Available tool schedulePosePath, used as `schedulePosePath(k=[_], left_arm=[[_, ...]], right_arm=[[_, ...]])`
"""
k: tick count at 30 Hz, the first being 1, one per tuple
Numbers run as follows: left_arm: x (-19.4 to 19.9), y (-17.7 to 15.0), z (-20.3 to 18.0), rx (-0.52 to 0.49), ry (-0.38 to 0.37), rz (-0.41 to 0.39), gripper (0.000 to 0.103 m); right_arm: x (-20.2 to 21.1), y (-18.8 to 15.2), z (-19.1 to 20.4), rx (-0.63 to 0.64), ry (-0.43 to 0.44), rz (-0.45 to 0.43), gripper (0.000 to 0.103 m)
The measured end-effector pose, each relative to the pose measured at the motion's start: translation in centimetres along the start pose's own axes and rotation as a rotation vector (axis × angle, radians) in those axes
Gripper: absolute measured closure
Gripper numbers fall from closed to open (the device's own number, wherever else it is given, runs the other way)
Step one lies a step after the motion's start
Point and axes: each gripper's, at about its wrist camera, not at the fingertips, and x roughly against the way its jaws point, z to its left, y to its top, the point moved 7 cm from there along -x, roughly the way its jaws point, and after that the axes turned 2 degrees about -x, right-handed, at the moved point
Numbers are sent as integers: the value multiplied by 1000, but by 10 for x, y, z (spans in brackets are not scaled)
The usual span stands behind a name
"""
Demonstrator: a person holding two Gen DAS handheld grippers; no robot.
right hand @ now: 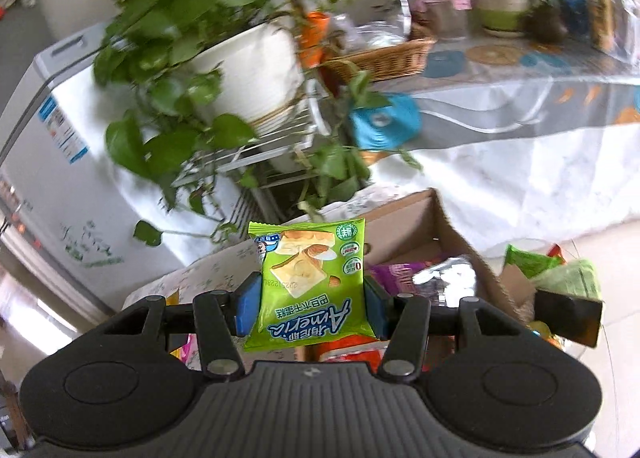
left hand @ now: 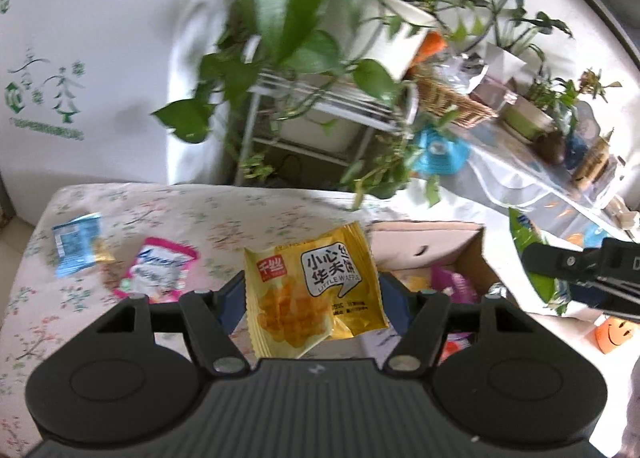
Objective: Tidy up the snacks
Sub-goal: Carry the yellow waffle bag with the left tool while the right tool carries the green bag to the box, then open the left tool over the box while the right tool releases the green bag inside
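My left gripper [left hand: 312, 298] is shut on a yellow waffle packet [left hand: 316, 286], held above the flowered tablecloth [left hand: 224, 217]. Just to its right stands an open cardboard box [left hand: 432, 242] with purple and orange packets inside. On the cloth at the left lie a pink-and-white packet [left hand: 160, 270] and a blue packet [left hand: 78, 244]. My right gripper [right hand: 310, 306] is shut on a green cake packet [right hand: 310, 278], printed side upside down, in front of the same cardboard box [right hand: 404, 221]. The right gripper also shows in the left wrist view at the right edge [left hand: 580, 270], with the green packet [left hand: 532, 258].
A leafy plant in a white pot [right hand: 248, 69] on a wire stand [left hand: 320, 113] rises just behind the table. A white appliance [right hand: 68, 177] stands left. A long covered table [right hand: 500, 105] carries a wicker basket [right hand: 384, 57] and small pots. More packets [right hand: 536, 262] lie right of the box.
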Motion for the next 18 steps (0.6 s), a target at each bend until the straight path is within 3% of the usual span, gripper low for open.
schedulePosePath(k=[7,18], left_arm=[[-18,4,-46,-26,-49,22,35],[-52,5,-93,-88,-67,72,35]], right_arm=[[7,4,-39,-195,-26,4,44],[8,-2,-65,-378,-60,26,44]])
